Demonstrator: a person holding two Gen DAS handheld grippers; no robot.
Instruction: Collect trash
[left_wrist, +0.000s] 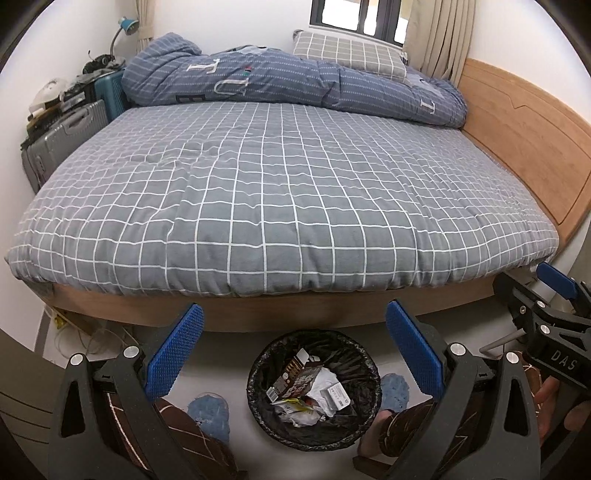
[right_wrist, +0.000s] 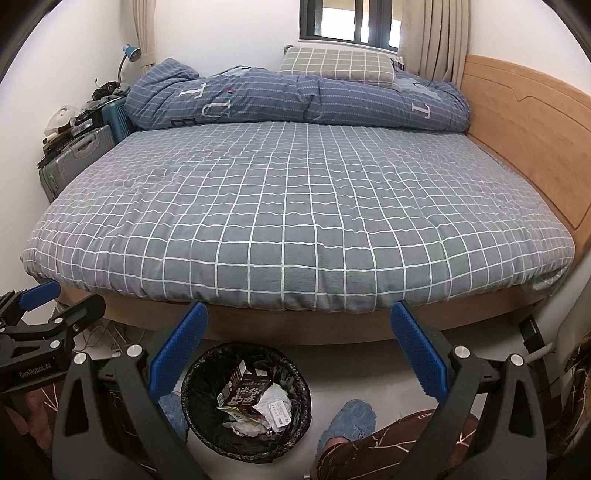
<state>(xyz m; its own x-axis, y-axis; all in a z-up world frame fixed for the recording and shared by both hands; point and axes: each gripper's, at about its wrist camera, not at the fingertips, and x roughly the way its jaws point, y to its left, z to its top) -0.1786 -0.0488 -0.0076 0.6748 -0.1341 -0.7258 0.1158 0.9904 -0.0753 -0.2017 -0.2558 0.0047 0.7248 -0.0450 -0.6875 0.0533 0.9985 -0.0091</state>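
Observation:
A round bin with a black liner (left_wrist: 314, 391) stands on the floor in front of the bed; it also shows in the right wrist view (right_wrist: 245, 402). It holds trash: a brown carton (left_wrist: 295, 376) (right_wrist: 245, 391), crumpled white paper (left_wrist: 332, 395) (right_wrist: 275, 404) and a wrapper. My left gripper (left_wrist: 293, 350) is open and empty above the bin. My right gripper (right_wrist: 299, 350) is open and empty, just right of the bin. Each gripper shows at the edge of the other's view: the right one (left_wrist: 550, 295), the left one (right_wrist: 37, 299).
A bed with a grey checked cover (left_wrist: 288, 192) (right_wrist: 295, 206) fills the view ahead, a blue quilt (left_wrist: 295, 85) and a pillow (left_wrist: 351, 53) at its far side. Suitcases (left_wrist: 62, 140) stand left. The person's slippered feet (left_wrist: 395, 391) flank the bin. Cables (left_wrist: 99, 336) lie under the bed's left corner.

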